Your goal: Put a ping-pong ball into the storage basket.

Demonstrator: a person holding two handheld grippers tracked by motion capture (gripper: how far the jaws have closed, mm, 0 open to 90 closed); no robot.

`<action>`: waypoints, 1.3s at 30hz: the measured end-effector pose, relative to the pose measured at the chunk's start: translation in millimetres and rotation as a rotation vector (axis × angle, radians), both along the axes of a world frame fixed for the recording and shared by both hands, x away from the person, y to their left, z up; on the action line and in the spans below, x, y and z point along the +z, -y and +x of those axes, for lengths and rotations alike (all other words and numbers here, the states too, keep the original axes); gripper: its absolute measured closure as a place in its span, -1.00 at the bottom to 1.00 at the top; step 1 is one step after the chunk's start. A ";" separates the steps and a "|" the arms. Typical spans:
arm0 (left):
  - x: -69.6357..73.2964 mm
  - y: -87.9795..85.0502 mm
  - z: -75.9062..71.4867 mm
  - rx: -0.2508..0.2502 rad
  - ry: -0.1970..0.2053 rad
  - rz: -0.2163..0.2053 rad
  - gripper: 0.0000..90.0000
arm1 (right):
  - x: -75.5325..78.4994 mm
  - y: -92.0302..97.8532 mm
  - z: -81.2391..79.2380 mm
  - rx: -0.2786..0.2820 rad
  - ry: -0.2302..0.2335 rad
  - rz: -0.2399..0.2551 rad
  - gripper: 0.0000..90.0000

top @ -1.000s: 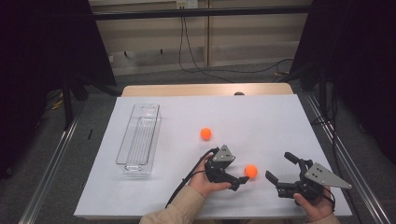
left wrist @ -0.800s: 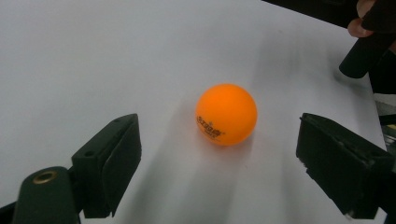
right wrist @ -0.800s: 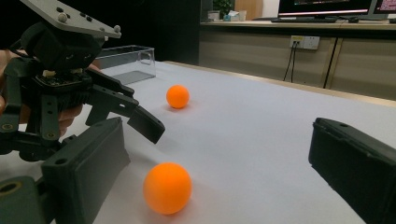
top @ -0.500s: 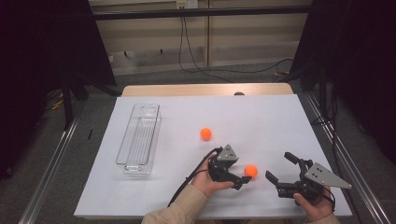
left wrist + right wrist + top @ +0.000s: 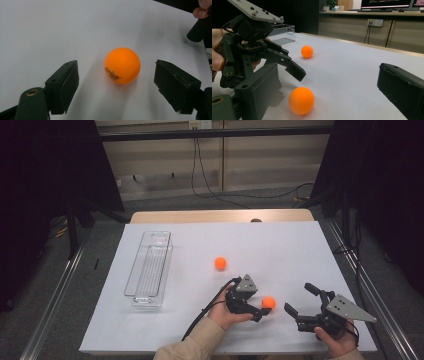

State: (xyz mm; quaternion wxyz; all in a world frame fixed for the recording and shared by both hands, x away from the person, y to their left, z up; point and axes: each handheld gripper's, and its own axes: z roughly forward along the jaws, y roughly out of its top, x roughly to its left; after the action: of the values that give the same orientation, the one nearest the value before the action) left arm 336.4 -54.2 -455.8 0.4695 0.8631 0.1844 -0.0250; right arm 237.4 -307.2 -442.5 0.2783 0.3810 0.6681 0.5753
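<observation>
Left gripper (image 5: 263,309) jaws just closing round near ball (image 5: 269,302), seemingly untouched.

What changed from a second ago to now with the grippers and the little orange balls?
The left gripper has just been closing its jaws around the near orange ball, which sits between them with gaps on both sides, not yet gripped. The hand barely shifted. The right gripper, the far orange ball and the clear plastic tray stayed where they were.

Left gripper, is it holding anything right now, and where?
Nothing yet: the left gripper has been closing around the small orange ball, with gaps on both sides.
</observation>
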 end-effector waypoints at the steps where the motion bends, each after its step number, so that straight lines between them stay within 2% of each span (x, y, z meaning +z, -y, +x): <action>1: -0.1 0.4 0.1 0.000 0.000 0.001 -0.55 | 0.1 0.1 -0.1 0.001 -0.001 -0.001 -0.93; 39: -5.0 11.3 4.8 0.011 -0.011 0.037 -0.35 | 0.1 -0.2 -0.1 0.003 -0.002 -0.007 -0.92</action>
State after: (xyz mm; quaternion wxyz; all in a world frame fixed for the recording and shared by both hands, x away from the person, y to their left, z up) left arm 341.2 -65.4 -460.7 0.4526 0.8705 0.1922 -0.0236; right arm 237.4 -307.1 -442.4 0.2782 0.3797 0.6708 0.5731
